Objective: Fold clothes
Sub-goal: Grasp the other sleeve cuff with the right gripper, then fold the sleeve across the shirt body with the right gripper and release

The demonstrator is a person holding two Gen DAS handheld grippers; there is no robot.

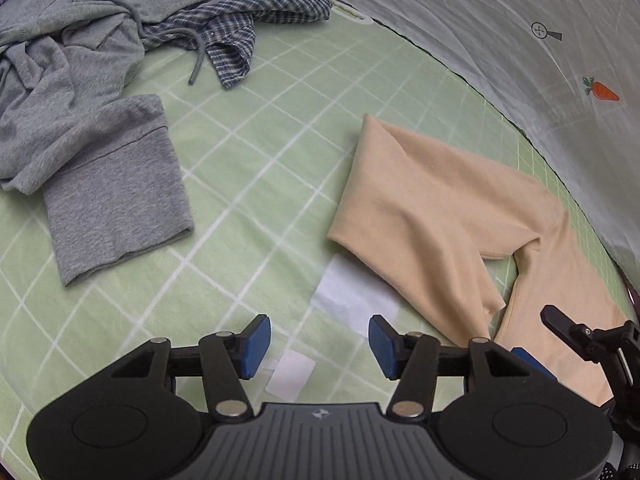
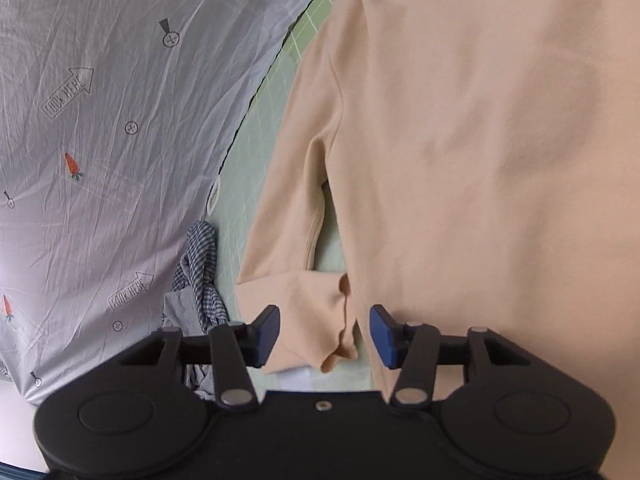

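A peach long-sleeved top point(image 1: 432, 208) lies on the green checked sheet point(image 1: 260, 152), one sleeve folded across toward the middle. My left gripper point(image 1: 319, 346) is open and empty, hovering above the sheet just left of the sleeve's cuff. In the right wrist view the same top point(image 2: 480, 140) fills the right side. My right gripper point(image 2: 324, 334) is open, its jaws either side of the crumpled sleeve cuff point(image 2: 332, 320), not closed on it. The right gripper also shows at the left wrist view's lower right point(image 1: 576, 332).
A grey hoodie point(image 1: 80, 80) and a blue plaid shirt point(image 1: 240, 28) lie heaped at the far left of the sheet. A grey carrot-print cover point(image 2: 100, 140) borders the sheet. White patches point(image 1: 352, 296) mark the sheet near my left gripper.
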